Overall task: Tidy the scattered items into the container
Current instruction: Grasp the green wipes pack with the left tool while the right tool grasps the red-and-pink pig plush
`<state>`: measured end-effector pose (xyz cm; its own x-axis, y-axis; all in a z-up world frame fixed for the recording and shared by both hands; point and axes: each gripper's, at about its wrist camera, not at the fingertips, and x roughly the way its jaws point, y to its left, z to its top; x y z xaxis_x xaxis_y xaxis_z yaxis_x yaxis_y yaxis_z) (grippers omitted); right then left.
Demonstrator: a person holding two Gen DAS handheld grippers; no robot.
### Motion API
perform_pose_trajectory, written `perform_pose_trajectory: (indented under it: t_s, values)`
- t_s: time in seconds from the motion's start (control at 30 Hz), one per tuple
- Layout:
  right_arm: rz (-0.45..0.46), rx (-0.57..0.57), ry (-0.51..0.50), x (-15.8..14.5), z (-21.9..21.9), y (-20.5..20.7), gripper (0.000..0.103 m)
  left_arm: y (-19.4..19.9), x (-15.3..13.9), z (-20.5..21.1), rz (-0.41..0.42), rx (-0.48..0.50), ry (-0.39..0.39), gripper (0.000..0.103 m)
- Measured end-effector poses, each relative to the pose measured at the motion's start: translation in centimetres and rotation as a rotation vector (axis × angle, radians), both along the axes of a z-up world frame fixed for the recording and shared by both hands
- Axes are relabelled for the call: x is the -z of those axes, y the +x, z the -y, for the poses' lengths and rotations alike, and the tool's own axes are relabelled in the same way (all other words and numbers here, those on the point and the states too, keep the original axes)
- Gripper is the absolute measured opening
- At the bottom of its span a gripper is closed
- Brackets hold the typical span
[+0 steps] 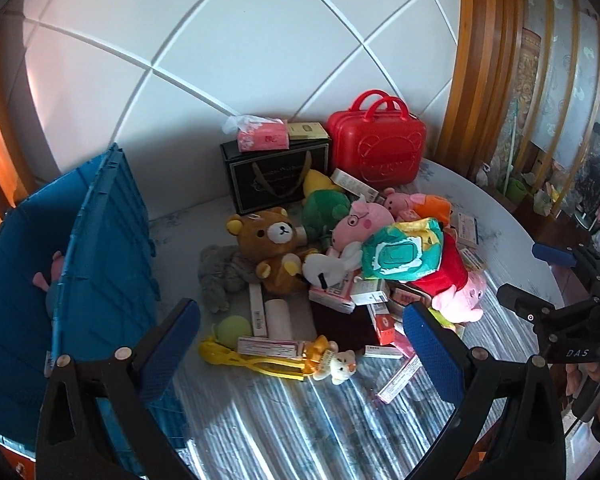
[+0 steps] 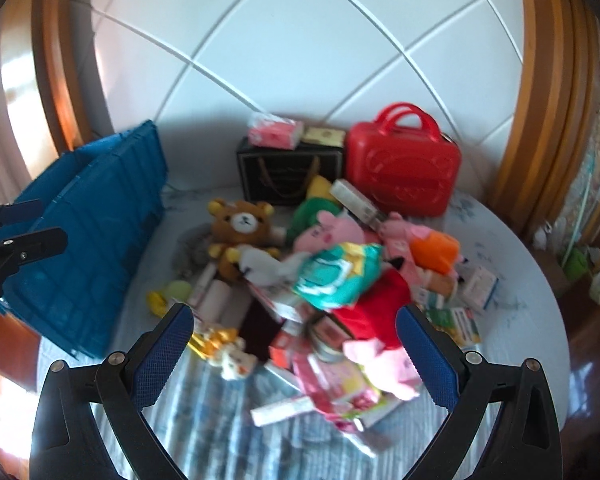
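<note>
A blue plastic crate [image 1: 96, 240] stands at the left of the bed, its lid flap raised; a pink toy [image 1: 46, 278] lies inside. It also shows in the right wrist view [image 2: 92, 240]. A pile of scattered items lies in the middle: a brown bear plush [image 1: 274, 246], a pink pig plush [image 1: 362, 220], a wet-wipes pack [image 1: 400, 254], a red-dressed pig plush [image 1: 456, 284], several small boxes, and a yellow clip toy [image 1: 256, 362]. My left gripper [image 1: 300, 348] is open and empty above the pile's near edge. My right gripper [image 2: 294, 356] is open and empty over the pile; its view is blurred.
A red toy suitcase [image 1: 378, 146] and a black gift bag [image 1: 276, 174] with a pink tissue pack [image 1: 262, 136] on top stand against the white padded headboard. The striped bedcover [image 1: 300, 420] spreads in front. A wooden frame stands at the right.
</note>
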<state>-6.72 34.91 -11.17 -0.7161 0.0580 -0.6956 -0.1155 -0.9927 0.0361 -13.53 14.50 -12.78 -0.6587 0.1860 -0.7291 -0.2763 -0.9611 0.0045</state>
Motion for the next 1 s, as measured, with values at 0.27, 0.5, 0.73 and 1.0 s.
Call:
perform_pose_trajectory:
  t_s: [0.27, 0.5, 0.73, 1.0]
  values:
    - [0.057, 0.001, -0.013, 3.2, -4.4, 0.2, 0.103, -2.1, 3.3, -6.0, 0.048, 0.053, -0.058, 0.103]
    - [0.117, -0.017, 0.004, 7.0, -7.3, -1.5, 0.103, -4.6, 7.5, -10.1, 0.05, 0.106, -0.143, 0.103]
    - [0.183, -0.065, 0.04, 12.0, -9.4, -3.8, 0.103, -7.2, 14.1, -15.0, 0.056, 0.275, -0.282, 0.103]
    - [0.196, -0.14, 0.122, 15.7, -9.7, -5.8, 0.103, -8.8, 19.4, -19.3, -0.053, 0.444, -0.486, 0.1]
